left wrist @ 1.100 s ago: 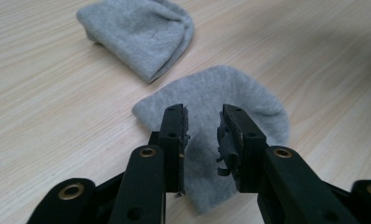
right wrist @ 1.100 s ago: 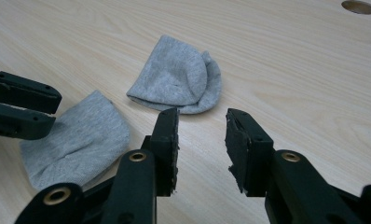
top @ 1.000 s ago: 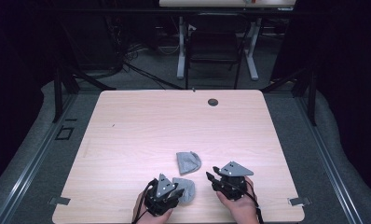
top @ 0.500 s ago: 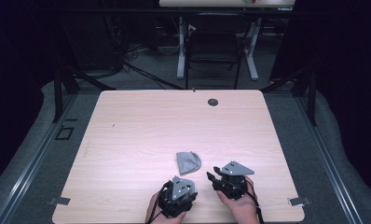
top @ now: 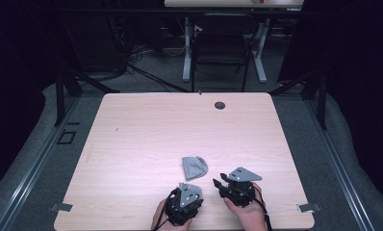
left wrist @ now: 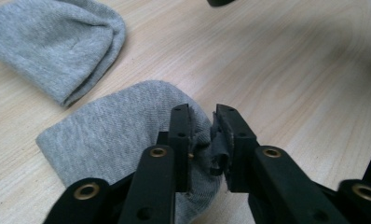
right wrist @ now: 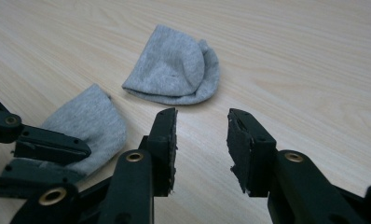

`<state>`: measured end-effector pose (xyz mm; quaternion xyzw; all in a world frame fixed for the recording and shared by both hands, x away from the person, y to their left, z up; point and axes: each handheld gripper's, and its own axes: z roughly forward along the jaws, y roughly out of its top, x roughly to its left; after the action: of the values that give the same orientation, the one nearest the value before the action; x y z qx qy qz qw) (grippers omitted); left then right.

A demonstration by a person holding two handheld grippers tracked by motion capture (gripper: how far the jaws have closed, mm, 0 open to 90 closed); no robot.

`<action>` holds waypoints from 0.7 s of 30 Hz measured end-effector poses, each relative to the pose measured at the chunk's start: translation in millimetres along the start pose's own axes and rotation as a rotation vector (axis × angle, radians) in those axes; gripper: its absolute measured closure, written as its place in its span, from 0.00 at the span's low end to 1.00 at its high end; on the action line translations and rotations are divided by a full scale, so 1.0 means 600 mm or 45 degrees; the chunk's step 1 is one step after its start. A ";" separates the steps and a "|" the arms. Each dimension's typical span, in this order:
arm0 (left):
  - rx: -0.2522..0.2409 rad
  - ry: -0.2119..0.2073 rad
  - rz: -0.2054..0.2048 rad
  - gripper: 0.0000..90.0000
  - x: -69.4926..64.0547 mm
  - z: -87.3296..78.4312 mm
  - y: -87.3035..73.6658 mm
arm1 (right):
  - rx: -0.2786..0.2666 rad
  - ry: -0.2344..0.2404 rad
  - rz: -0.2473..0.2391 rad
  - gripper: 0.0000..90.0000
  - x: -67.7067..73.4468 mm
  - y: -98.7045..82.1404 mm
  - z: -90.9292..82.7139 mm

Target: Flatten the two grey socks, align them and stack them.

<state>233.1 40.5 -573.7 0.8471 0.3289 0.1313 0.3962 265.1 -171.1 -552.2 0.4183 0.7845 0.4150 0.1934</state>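
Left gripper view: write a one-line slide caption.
Hand-held gripper pinching a fold of one grey sock, second sock beyond.

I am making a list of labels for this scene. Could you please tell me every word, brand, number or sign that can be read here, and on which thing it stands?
There is no readable text: none on the two grey socks, the table, the left gripper or the right gripper.
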 end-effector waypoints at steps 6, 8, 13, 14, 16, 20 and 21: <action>-0.039 -0.009 -0.008 0.94 0.006 -0.012 0.000 | 0.007 0.021 -0.007 0.70 0.003 -0.001 0.005; -0.052 -0.014 -0.020 0.94 0.009 -0.015 0.002 | 0.018 0.029 -0.014 0.69 0.004 -0.002 0.006; -0.078 -0.028 -0.043 0.95 0.018 -0.025 0.006 | 0.026 0.045 -0.011 0.70 0.009 -0.003 0.008; -0.082 -0.029 -0.049 0.95 0.020 -0.027 0.006 | 0.029 0.049 -0.011 0.70 0.010 -0.003 0.008; -0.103 -0.030 -0.065 0.95 0.024 -0.034 0.009 | 0.033 0.074 -0.019 0.72 0.016 -0.003 0.009; -0.121 -0.032 -0.081 0.95 0.028 -0.040 0.010 | 0.046 0.093 -0.042 0.77 0.022 -0.003 0.012; -0.134 -0.031 -0.084 0.95 0.032 -0.044 0.011 | 0.055 0.109 -0.057 0.81 0.027 -0.003 0.014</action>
<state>237.5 65.4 -552.5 0.8154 0.3446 0.1250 0.4481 260.4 -154.4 -557.4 0.3866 0.8099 0.4112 0.1597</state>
